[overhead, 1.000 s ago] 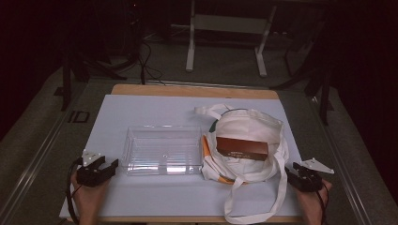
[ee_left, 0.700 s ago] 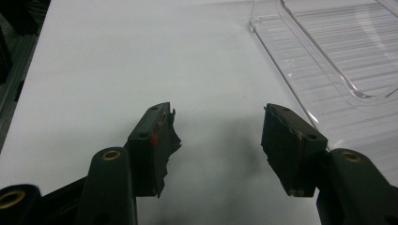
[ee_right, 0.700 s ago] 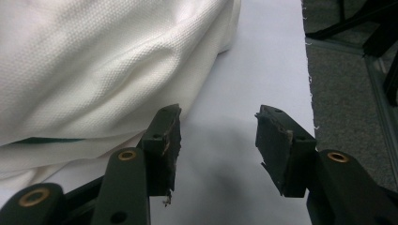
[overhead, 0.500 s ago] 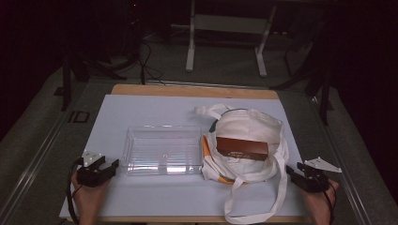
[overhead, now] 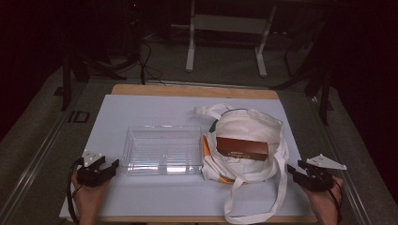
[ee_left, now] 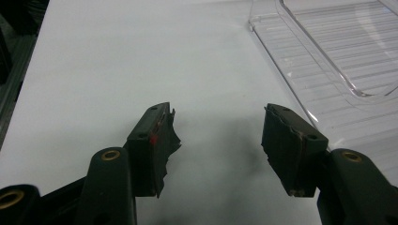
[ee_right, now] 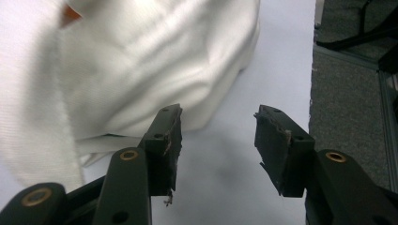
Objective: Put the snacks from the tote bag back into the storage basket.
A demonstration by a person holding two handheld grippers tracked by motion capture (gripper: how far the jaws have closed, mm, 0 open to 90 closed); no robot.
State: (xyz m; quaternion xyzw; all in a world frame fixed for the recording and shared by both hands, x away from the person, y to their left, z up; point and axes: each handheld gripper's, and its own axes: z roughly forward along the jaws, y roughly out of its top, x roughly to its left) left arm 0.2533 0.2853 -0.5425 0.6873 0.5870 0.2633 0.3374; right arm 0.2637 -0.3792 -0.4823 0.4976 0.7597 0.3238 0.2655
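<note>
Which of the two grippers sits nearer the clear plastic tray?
The left gripper: its open jaws rest just beside the tray, whose edge shows in the left gripper view. The right gripper sits beyond the cloth bag.

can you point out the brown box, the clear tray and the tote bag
brown box (overhead: 242, 148): high view, middle of its front face.
clear tray (overhead: 161, 149): high view, centre of its ribbed floor.
tote bag (overhead: 248, 124): high view, cream cloth above the box.
</note>
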